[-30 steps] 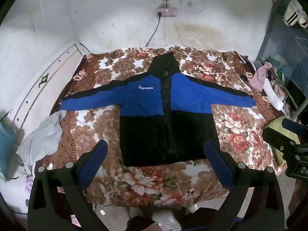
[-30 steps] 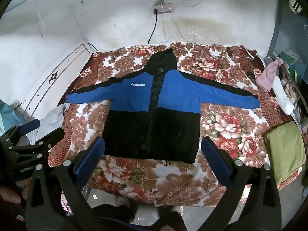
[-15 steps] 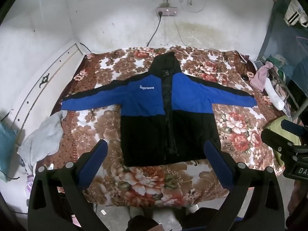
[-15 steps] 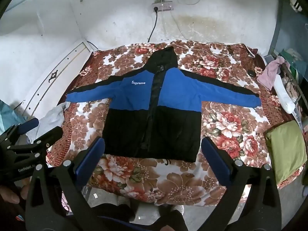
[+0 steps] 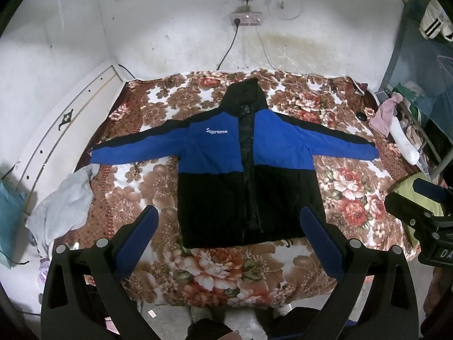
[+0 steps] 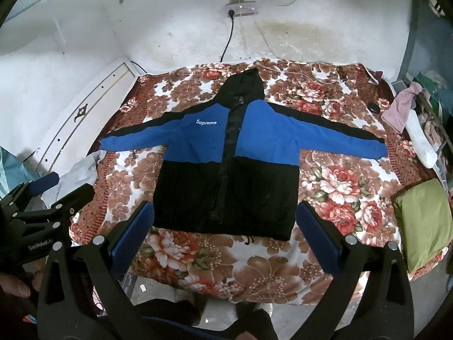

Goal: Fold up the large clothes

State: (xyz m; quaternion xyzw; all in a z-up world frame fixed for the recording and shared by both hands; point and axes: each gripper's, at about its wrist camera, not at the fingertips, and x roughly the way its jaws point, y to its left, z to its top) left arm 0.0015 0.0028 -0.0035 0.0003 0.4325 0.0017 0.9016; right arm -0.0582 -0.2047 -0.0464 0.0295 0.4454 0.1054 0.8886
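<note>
A blue and black hooded jacket (image 5: pixel 249 175) with a white "Supreme" logo lies flat, front up, on a floral bedspread (image 5: pixel 215 266), both sleeves spread out sideways. It also shows in the right wrist view (image 6: pixel 226 175). My left gripper (image 5: pixel 229 226) is open and empty, held above the bed's near edge in front of the jacket's hem. My right gripper (image 6: pixel 226 221) is open and empty, also above the near edge. Each gripper shows at the edge of the other's view: the right one (image 5: pixel 424 209), the left one (image 6: pixel 42 198).
A grey garment (image 5: pixel 62 206) lies at the bed's left edge by a white headboard (image 5: pixel 56 130). A folded green cloth (image 6: pixel 424 221) sits at the right corner. A pink cloth (image 5: pixel 385 116), a white item and a rack stand at the right. A power strip (image 5: pixel 246 18) hangs on the wall.
Both grippers have drifted slightly; the jacket sits a little lower and nearer in the views. Nothing was taken hold of and the jacket has not moved on the bed.
</note>
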